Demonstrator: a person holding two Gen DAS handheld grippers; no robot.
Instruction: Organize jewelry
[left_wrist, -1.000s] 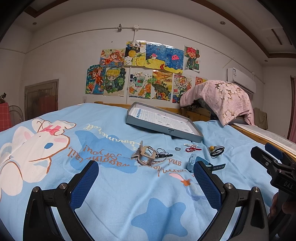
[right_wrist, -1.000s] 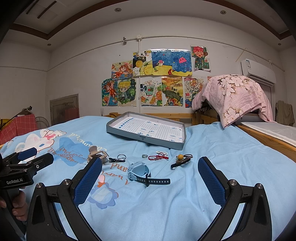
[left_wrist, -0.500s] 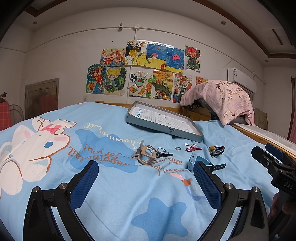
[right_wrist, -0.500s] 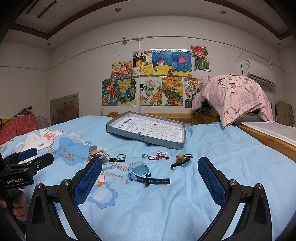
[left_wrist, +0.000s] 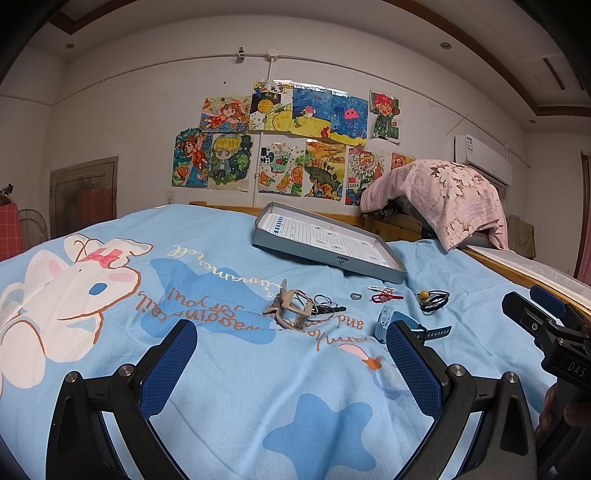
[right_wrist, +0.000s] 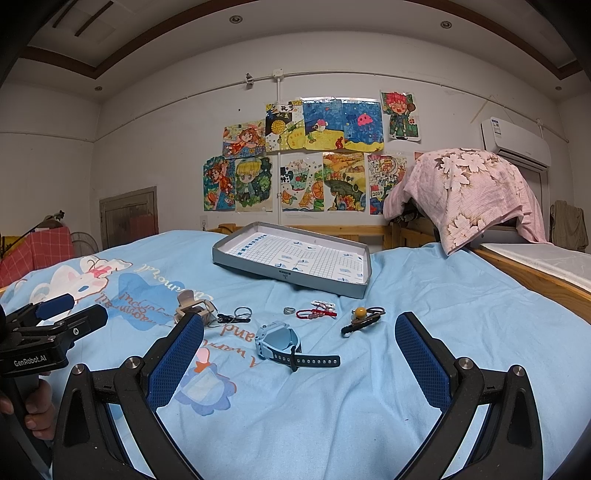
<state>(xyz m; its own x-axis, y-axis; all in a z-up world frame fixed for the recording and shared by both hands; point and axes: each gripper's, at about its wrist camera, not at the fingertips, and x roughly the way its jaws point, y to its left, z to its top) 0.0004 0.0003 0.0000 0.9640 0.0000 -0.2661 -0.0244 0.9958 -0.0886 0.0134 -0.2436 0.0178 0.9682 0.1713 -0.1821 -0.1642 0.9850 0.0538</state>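
Nearest to us, our left gripper (left_wrist: 291, 354) hangs above the blue cartoon bedspread (left_wrist: 229, 376) with its blue-padded fingers spread wide and nothing between them. Our right gripper (right_wrist: 299, 354) is spread just as wide and also holds nothing. Each camera catches the other tool only partly: the right one is cut off at the edge of the left wrist view, and part of the hand that grips it is all we can see there.

Just beyond the fingers lies a light blue watch (right_wrist: 279, 341) with its dark strap stretched flat on the cover. In the left wrist view the right finger pad hides part of its case. To its left sits a beige hair claw (left_wrist: 291, 308), partly behind our finger in the right wrist view, with thin black hair ties (right_wrist: 236, 315) touching it. Further back we see a small silver ring (right_wrist: 289, 310), a red bracelet (right_wrist: 316, 313) beside a white clip that is too small to make out, and a black cord with a yellow bead (right_wrist: 360, 314).

Beyond them sits the grey tray (right_wrist: 258, 267), its base lined with grid paper. It holds none of the jewelry.

Drawings (right_wrist: 317, 158) cover the far wall.
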